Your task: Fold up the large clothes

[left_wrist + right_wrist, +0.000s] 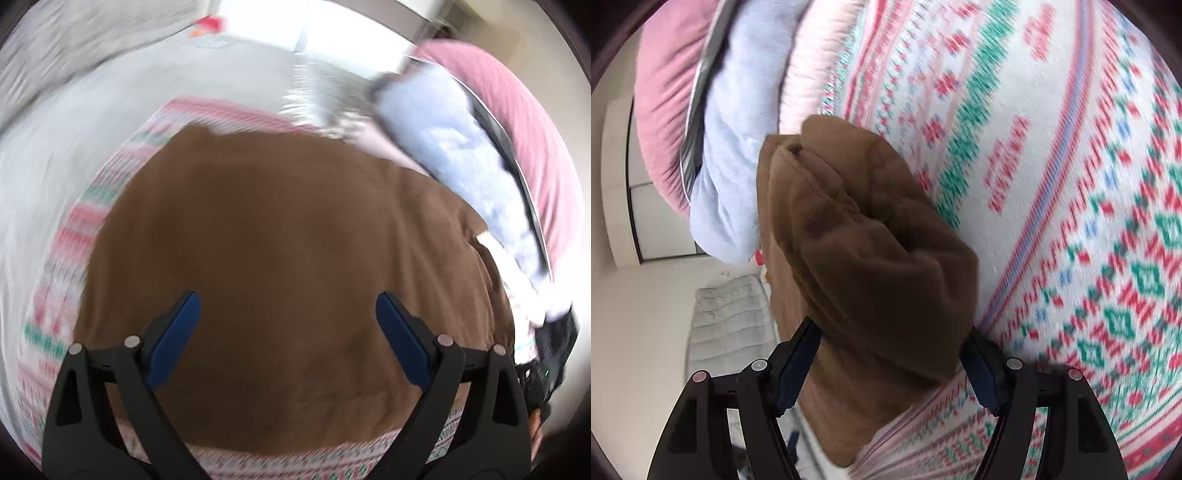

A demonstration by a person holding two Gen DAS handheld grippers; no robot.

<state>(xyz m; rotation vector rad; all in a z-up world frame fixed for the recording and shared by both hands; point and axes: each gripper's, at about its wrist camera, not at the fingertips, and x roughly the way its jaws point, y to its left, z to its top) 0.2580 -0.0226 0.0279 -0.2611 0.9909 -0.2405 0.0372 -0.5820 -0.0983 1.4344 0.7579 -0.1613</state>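
A brown garment lies spread over a bedspread patterned in pink, green and white. My left gripper hovers over the garment's near part, open, with nothing between its blue pads. In the right wrist view a thick, bunched fold of the brown garment fills the gap between the fingers of my right gripper. Both pads touch the cloth, and the jaws stand wide around it. The fold's lower part drops below the fingers.
Light blue fabric and pink fabric bulk up at the right, seen again as blue fabric and pink fabric. A grey quilted mat lies on the pale floor. The patterned bedspread stretches away to the right.
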